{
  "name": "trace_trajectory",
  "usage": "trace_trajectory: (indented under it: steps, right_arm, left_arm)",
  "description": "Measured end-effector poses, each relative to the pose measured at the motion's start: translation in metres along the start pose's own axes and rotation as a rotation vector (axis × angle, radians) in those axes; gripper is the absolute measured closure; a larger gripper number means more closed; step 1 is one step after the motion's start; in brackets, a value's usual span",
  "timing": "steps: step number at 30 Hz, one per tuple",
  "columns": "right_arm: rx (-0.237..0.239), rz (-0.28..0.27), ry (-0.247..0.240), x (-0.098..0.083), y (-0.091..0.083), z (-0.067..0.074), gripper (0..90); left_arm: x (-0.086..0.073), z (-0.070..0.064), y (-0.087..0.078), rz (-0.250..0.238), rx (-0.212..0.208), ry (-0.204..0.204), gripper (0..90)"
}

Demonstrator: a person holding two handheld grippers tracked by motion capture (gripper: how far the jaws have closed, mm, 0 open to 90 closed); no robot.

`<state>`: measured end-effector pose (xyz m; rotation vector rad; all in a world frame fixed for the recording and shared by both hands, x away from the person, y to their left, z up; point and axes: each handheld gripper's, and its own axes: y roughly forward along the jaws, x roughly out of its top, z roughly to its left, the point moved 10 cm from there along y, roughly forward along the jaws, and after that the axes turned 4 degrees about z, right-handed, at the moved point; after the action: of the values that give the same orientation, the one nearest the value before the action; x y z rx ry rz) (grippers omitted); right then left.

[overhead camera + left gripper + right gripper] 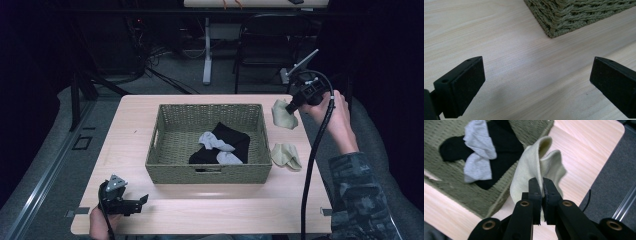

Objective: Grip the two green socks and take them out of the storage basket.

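- We are keeping our left gripper (pixel 142 201) low at the table's (pixel 135 115) near left corner, its jaws spread wide with only bare wood between them, aimed toward the near left corner of the wicker basket (pixel 210 174).
- The basket is sitting in the middle of the table, its long sides running parallel to the near edge; inside it a black sock (pixel 227 142) and a grey sock (pixel 216 145) are lying crossed over each other.
- A second cream sock (pixel 286 155) is lying flat on the table just beside the basket's right wall, toward the right edge.
- Our right gripper (pixel 542 191) is pinching a cream sock (pixel 529 175), jaws clamped narrow on its fabric.
- We are holding that sock off the table near the far right corner, just past the basket's far right corner; it is hanging folded, its long axis running roughly up and down, its open cuff turned upward.
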<state>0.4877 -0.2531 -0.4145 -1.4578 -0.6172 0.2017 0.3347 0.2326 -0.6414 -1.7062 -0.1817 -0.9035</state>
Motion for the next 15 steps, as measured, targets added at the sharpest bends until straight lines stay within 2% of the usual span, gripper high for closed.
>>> trace_trajectory:
  steps: [5,7,9,11,15]
  right_arm:
    - [0.004,0.012,0.030,-0.009,0.015,-0.011,87.0]
    - [0.005,0.027,0.056,-0.016,0.027,-0.019,87.0]
    - [0.012,0.030,0.058,-0.018,0.031,-0.021,87.0]
    - [0.021,0.040,0.069,-0.022,0.043,-0.025,87.0]
    - [0.014,0.057,0.082,-0.027,0.055,-0.029,87.0]
  left_arm:
    - [0.000,0.000,-0.001,-0.006,-0.003,-0.002,0.0]
    - [0.000,0.001,-0.001,-0.003,-0.003,-0.006,0.0]
    - [0.000,0.001,-0.001,-0.004,-0.003,-0.004,0.0]
    - [0.000,0.000,-0.001,-0.005,-0.007,0.000,0.0]
    - [0.001,-0.001,-0.001,-0.010,-0.012,0.007,0.0]
